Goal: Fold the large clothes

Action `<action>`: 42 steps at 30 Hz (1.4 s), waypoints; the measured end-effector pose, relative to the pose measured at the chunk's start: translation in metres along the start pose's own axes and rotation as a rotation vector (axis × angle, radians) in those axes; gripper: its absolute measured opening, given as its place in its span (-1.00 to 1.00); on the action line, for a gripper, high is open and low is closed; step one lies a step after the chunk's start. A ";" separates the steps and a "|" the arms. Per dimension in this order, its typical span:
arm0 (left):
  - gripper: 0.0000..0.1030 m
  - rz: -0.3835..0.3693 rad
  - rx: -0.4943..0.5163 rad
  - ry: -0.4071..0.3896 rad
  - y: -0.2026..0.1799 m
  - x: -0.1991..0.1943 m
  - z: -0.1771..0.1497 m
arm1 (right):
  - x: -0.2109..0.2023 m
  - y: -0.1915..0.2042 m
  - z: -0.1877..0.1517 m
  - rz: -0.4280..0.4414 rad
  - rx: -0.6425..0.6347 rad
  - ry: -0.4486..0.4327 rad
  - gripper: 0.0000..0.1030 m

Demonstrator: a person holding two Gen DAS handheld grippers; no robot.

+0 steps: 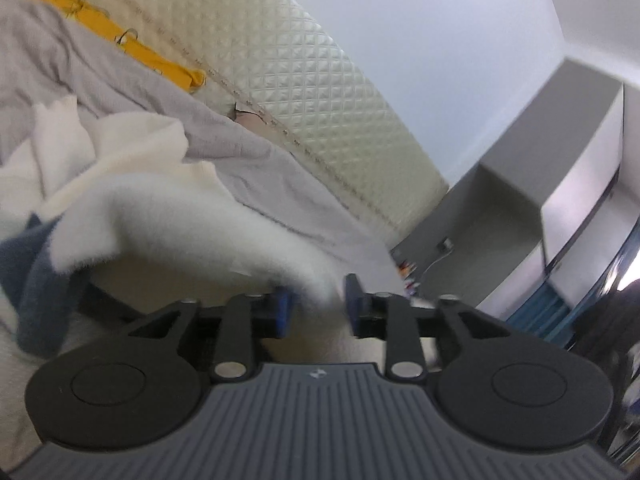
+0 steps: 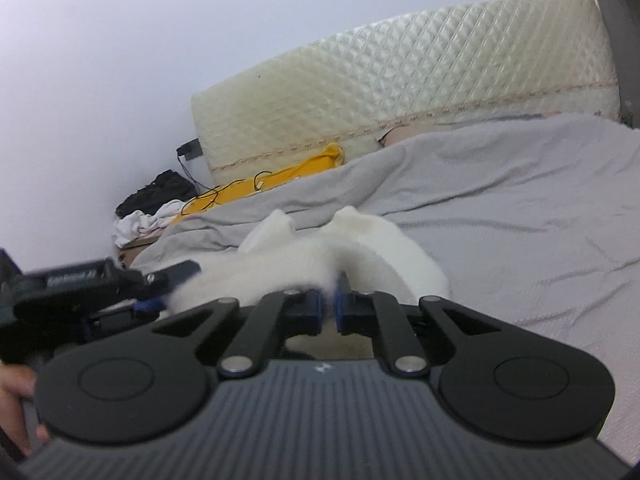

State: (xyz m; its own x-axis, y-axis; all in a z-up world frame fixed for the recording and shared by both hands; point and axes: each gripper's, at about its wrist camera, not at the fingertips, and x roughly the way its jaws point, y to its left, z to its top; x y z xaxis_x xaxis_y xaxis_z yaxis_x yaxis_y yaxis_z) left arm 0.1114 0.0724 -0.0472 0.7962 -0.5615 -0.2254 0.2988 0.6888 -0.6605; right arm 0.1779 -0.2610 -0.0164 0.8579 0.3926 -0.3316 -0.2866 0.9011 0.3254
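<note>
The right gripper (image 2: 329, 307) pinches the white fleece garment (image 2: 360, 248), which stretches toward 12 o'clock over the grey bed sheet (image 2: 520, 220); the left gripper (image 1: 318, 304) stands open around its edge.

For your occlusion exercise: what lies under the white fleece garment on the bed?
Under the white fleece garment lies the grey bedsheet; a blue cloth shows beneath one edge. Anything else beneath is covered.

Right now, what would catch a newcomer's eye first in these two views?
The fluffy white garment bunched on the grey bedsheet, pinched by the right hand-held gripper. In the left view, the left hand-held gripper stands open around a fold. Behind, a yellow cloth lies against the quilted cream mattress.
</note>
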 end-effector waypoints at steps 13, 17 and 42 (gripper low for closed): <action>0.60 0.216 0.646 0.019 -0.093 -0.009 -0.073 | 0.004 -0.023 -0.002 0.080 0.145 0.083 -0.82; 0.61 0.283 0.839 -0.042 -0.116 0.000 -0.097 | 0.001 -0.030 -0.002 0.093 0.190 0.088 -0.82; 0.68 0.746 0.892 -0.319 -0.103 0.050 -0.105 | -0.006 -0.034 -0.005 0.064 0.243 0.004 -0.82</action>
State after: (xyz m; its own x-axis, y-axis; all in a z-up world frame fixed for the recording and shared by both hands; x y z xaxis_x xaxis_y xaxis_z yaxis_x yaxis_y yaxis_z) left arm 0.0650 -0.0749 -0.0656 0.9843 0.1617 -0.0707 -0.1321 0.9407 0.3126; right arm 0.1801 -0.2935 -0.0301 0.8396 0.4486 -0.3063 -0.2292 0.8038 0.5490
